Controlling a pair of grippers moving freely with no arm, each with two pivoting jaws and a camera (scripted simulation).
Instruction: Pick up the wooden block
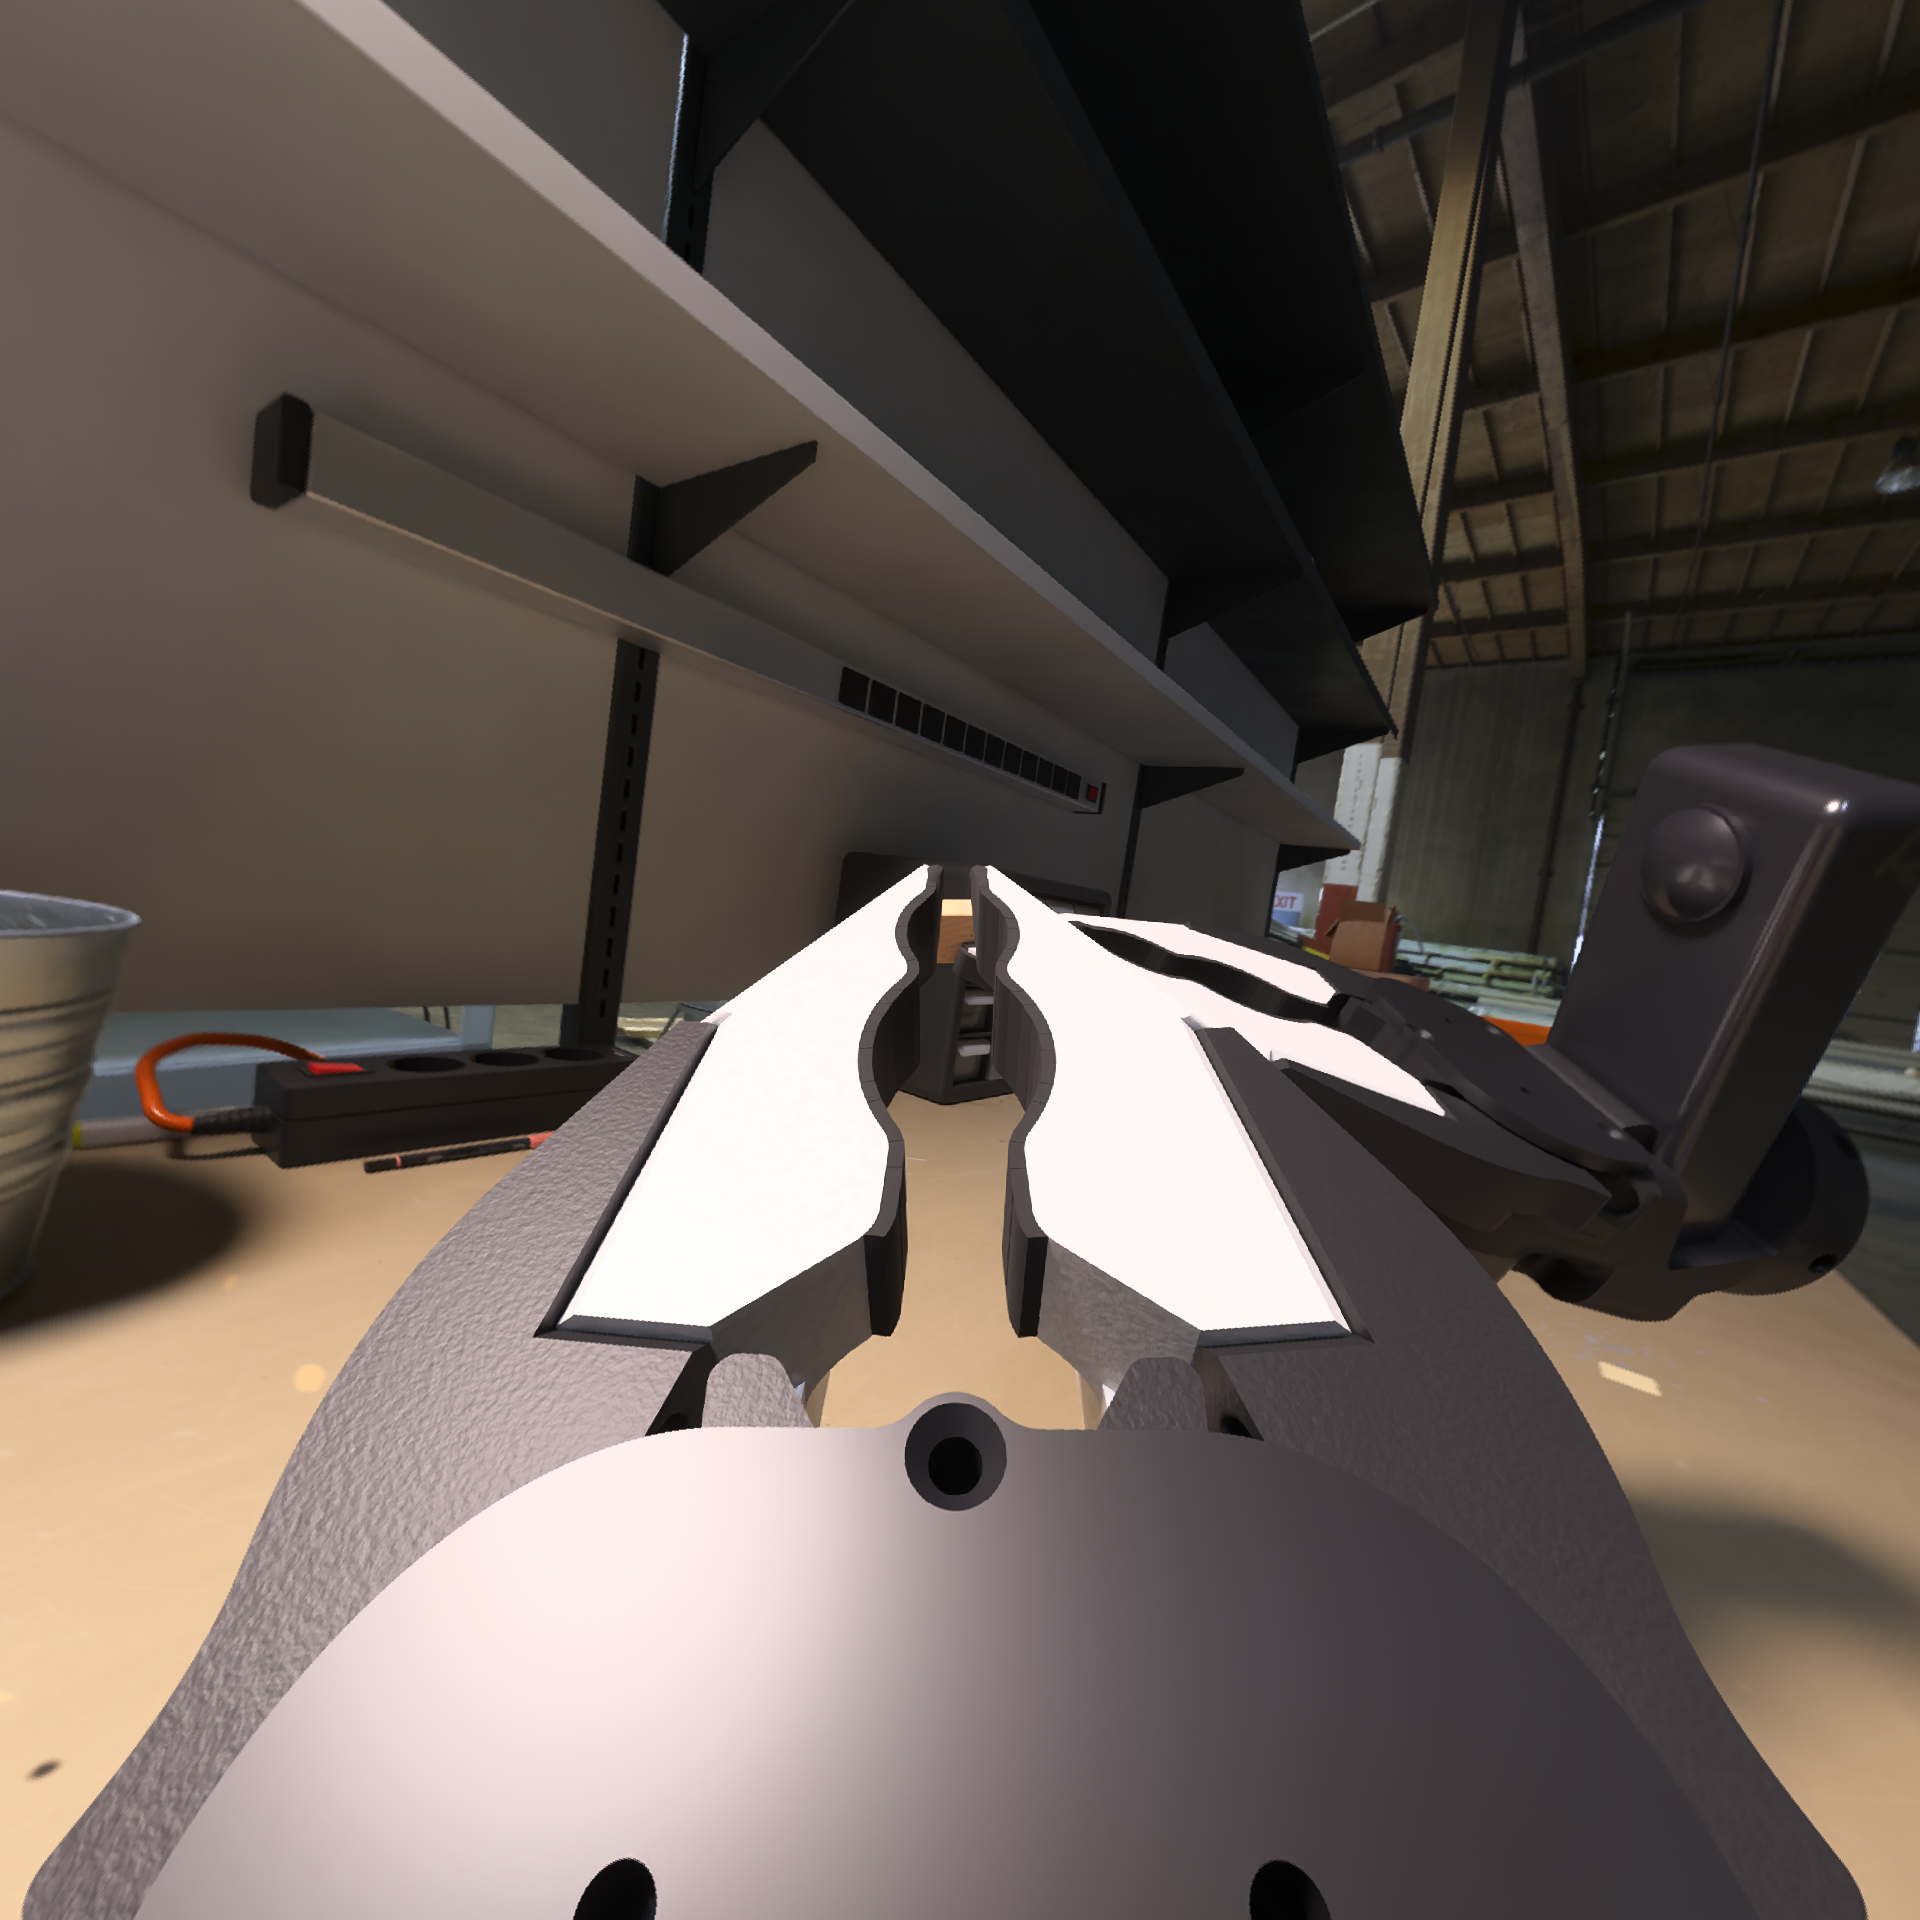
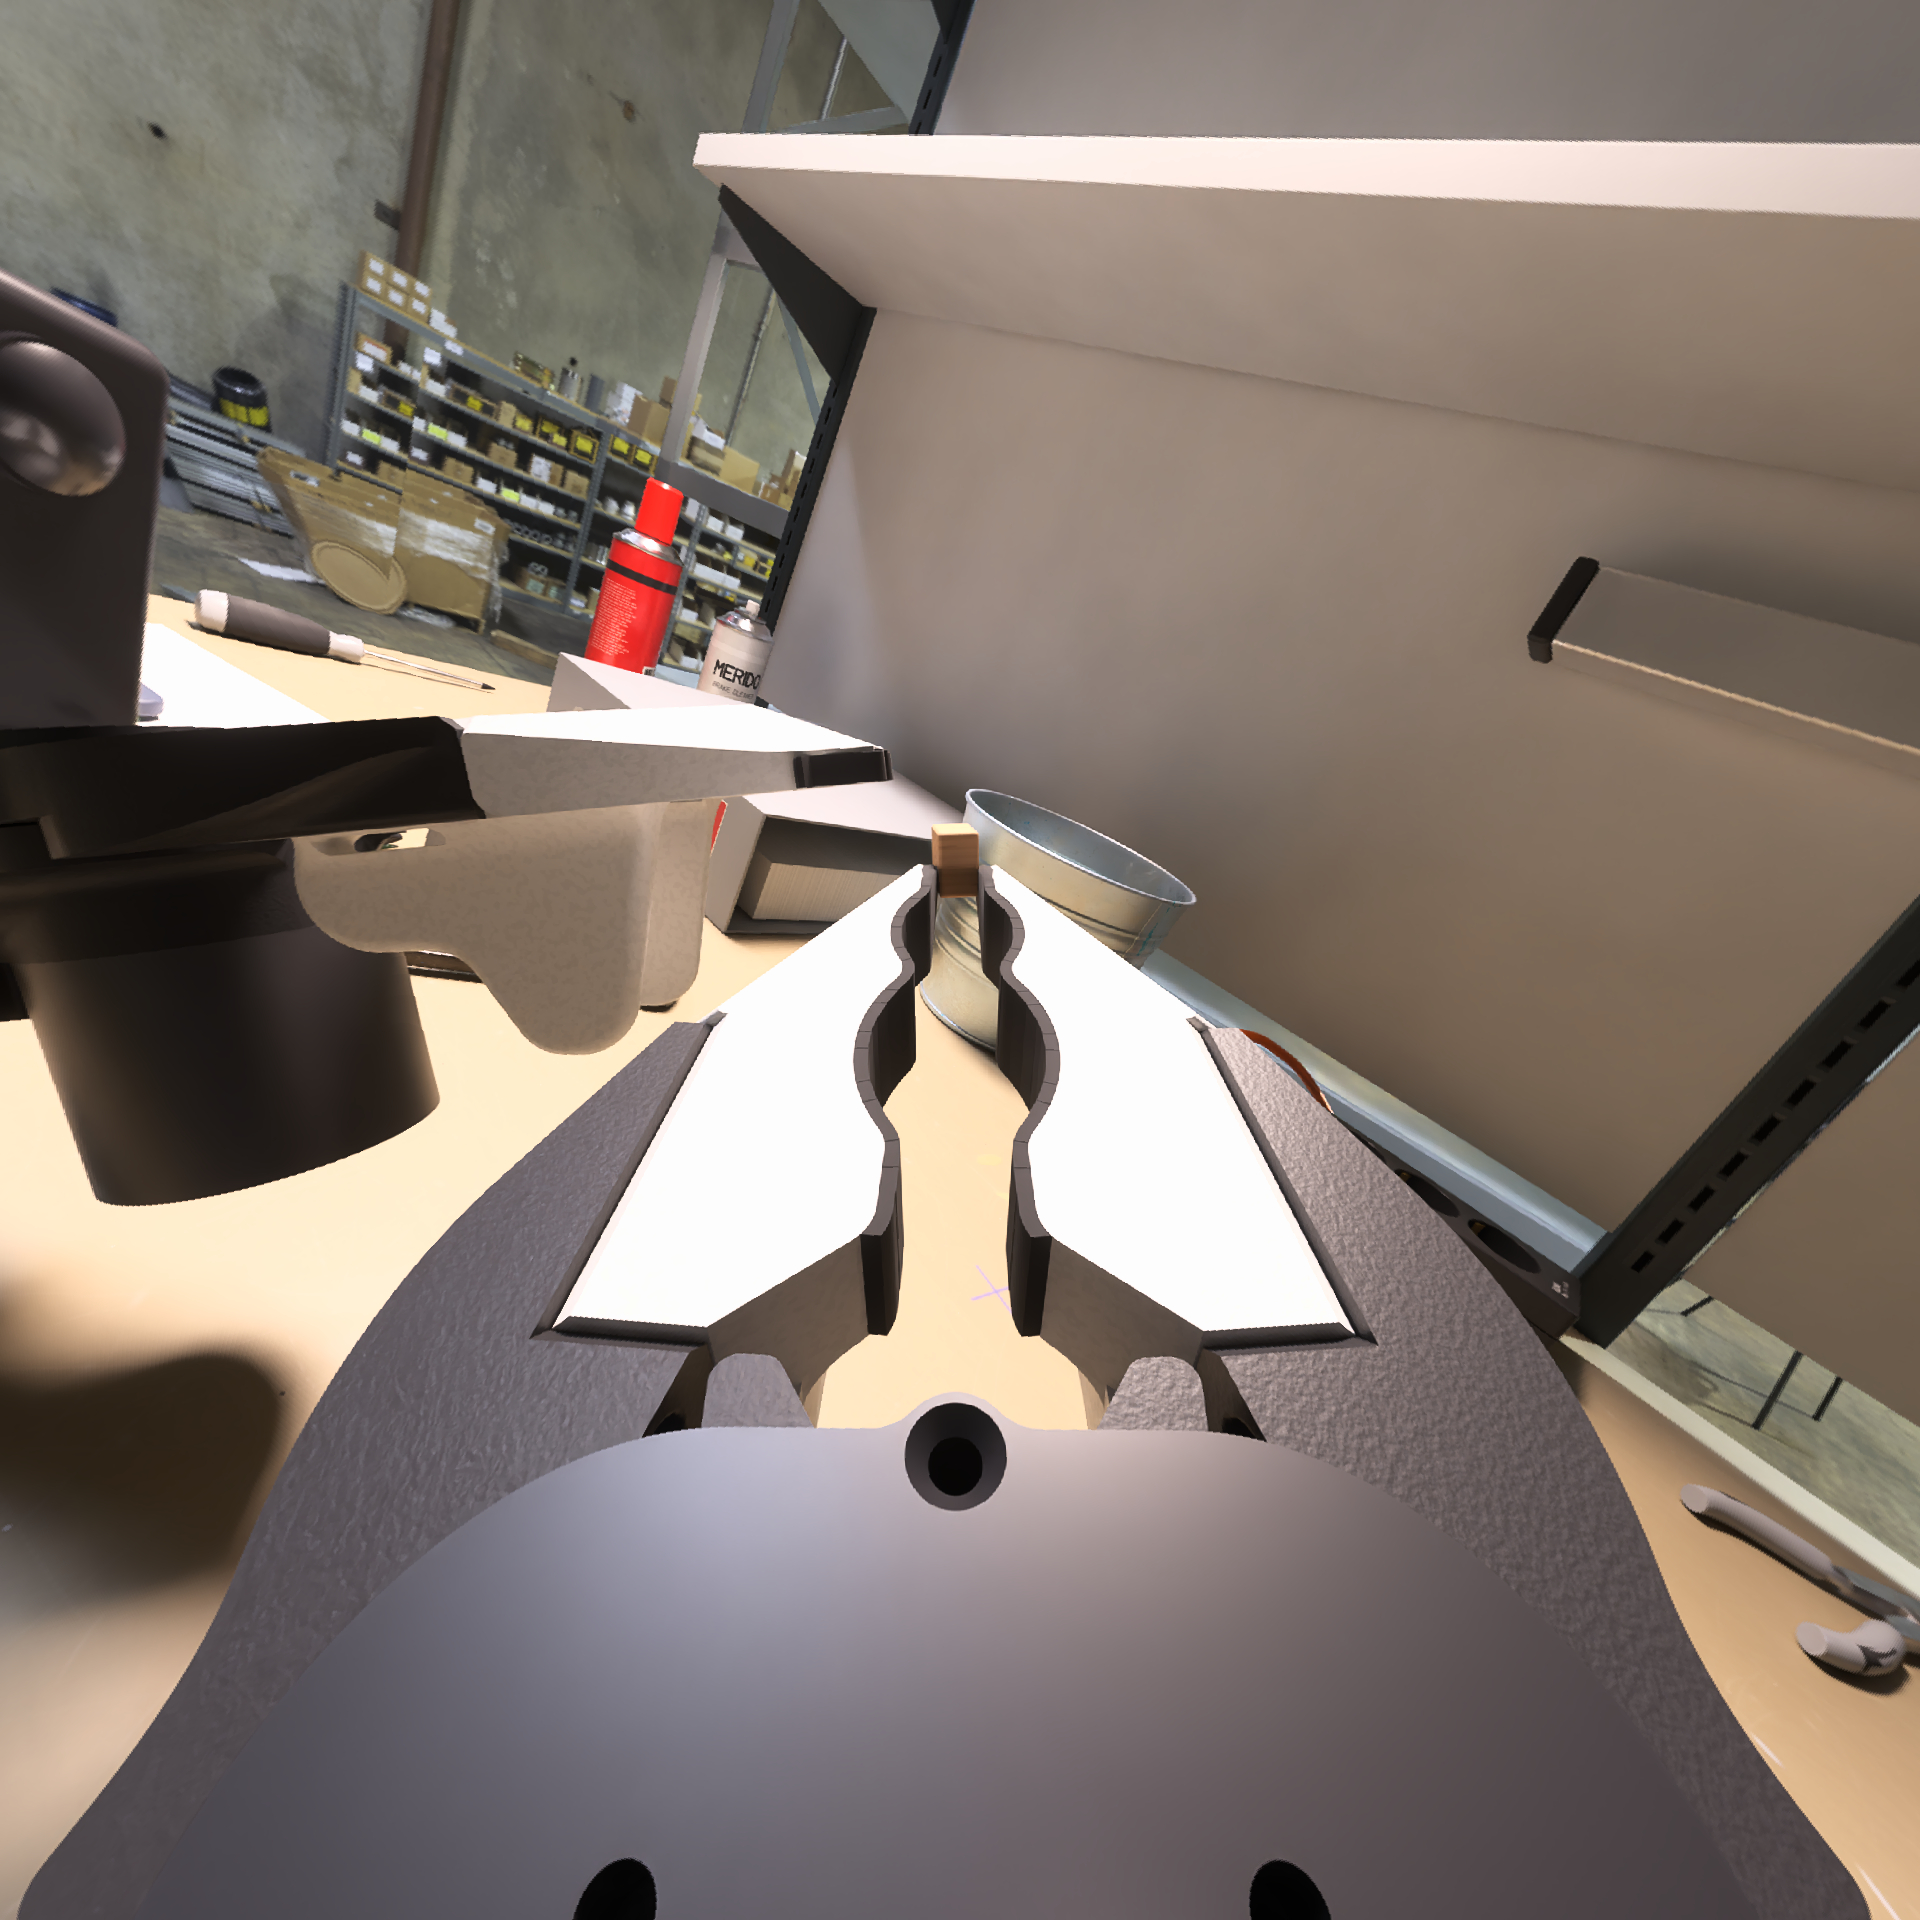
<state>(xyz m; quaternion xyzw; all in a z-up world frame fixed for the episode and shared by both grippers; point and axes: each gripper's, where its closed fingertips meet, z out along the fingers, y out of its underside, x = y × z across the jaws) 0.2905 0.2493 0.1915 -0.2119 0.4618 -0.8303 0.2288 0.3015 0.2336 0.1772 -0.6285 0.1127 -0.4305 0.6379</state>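
Note:
The wooden block [image 2: 954,854] is a small tan cube. It sits between the fingertips of my right gripper [image 2: 954,883], which is shut on it and holds it above the workbench, in front of a metal bucket [image 2: 1081,894]. My left gripper [image 1: 956,883] has its jaws nearly together with nothing held. A tan patch shows in its gap; I cannot tell what it is. In the left wrist view the right gripper's fingers [image 1: 1195,961] reach in from the right, tips hidden. In the right wrist view the left gripper's fingers [image 2: 665,758] reach in from the left, just above and left of the block.
A shelf and back panel [image 2: 1247,520] stand close behind. The bucket [image 1: 42,1070], a black power strip [image 1: 436,1086] and a pencil [image 1: 457,1151] lie at the back. A red spray can [image 2: 634,592], a white can [image 2: 740,657], a screwdriver [image 2: 301,634], a white box [image 2: 831,862] and a grey tool [image 2: 1808,1590] are nearby.

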